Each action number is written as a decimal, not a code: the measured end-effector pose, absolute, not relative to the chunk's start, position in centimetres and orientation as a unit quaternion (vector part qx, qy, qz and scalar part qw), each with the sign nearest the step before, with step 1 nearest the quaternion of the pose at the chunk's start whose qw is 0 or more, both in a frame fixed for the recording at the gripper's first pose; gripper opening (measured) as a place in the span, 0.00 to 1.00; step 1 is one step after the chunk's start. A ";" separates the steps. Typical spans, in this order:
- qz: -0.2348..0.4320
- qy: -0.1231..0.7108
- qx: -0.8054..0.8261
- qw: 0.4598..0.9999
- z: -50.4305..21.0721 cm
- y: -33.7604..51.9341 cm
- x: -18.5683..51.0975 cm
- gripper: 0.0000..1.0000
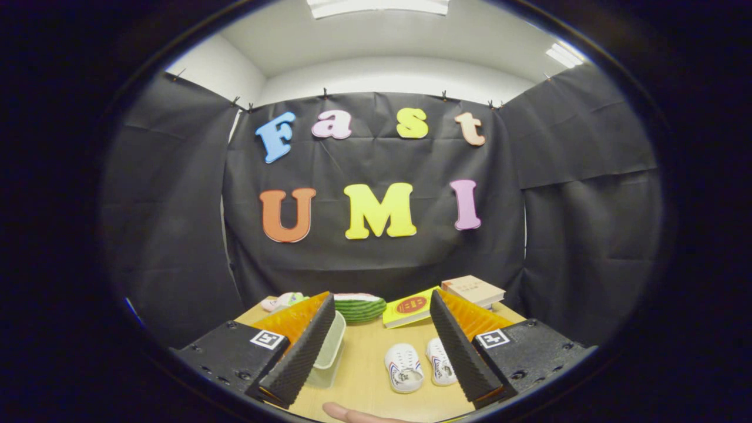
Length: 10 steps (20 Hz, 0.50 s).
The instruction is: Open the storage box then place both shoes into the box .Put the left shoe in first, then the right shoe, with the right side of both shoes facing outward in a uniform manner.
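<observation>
Hovering above the near edge of the counter (pixel 364 364), your jaws (pixel 376 346) stand wide apart and hold nothing; both fingers frame the work ahead.

Landmark: the storage box (pixel 328 349), a clear plastic tub lying just inside your left finger, partly hidden behind it. From this angle I cannot tell whether a lid sits on it or which face opens; treat it as unopened.

- Two white shoes (pixel 418 365) sit side by side to the right of the storage box, well apart from it and just inside your right finger.
- Their long axes run roughly away from you. The openings appear to sit at the near ends, so the toes probably point toward the far side of the counter.
- Beyond the storage box: a green striped watermelon-like toy (pixel 359 306), a yellow book (pixel 411 308), and a tan book (pixel 473 290) further right. A small pink and green toy (pixel 282 301) lies behind your left finger.
- A fingertip (pixel 352 415) shows at the near edge, right of the storage box.

Step in hand, as I judge it: opening the storage box. Swing left so the tub sits centred between the fingers, come down level, and find the lid's edge before closing. Keep clear of the shoes. Sort which shoe is the left one before lifting either.
</observation>
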State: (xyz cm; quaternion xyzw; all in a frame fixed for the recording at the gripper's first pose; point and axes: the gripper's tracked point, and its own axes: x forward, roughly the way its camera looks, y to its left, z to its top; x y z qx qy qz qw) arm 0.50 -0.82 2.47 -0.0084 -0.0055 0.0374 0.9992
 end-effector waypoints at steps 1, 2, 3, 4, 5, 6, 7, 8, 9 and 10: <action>0.039 -0.007 -0.010 0.999 2.6 -1.0 0.6 1.00; 0.038 -0.005 -0.013 0.999 2.5 -1.2 0.7 1.00; 0.038 -0.005 -0.014 0.999 2.3 -1.4 0.9 1.00; 0.036 -0.005 -0.014 0.999 2.2 -1.6 1.1 1.00; 0.034 -0.005 -0.013 0.999 1.9 -1.6 1.3 1.00; 0.032 -0.001 -0.011 0.999 1.6 -1.7 1.7 1.00; 0.029 0.005 -0.010 1.000 1.1 -1.7 2.1 1.00; 0.029 0.012 -0.009 0.999 0.5 -1.5 2.6 1.00; 0.029 0.016 -0.009 0.999 0.2 -1.4 3.2 1.00; 0.031 0.020 -0.009 0.999 -0.1 -1.1 3.8 1.00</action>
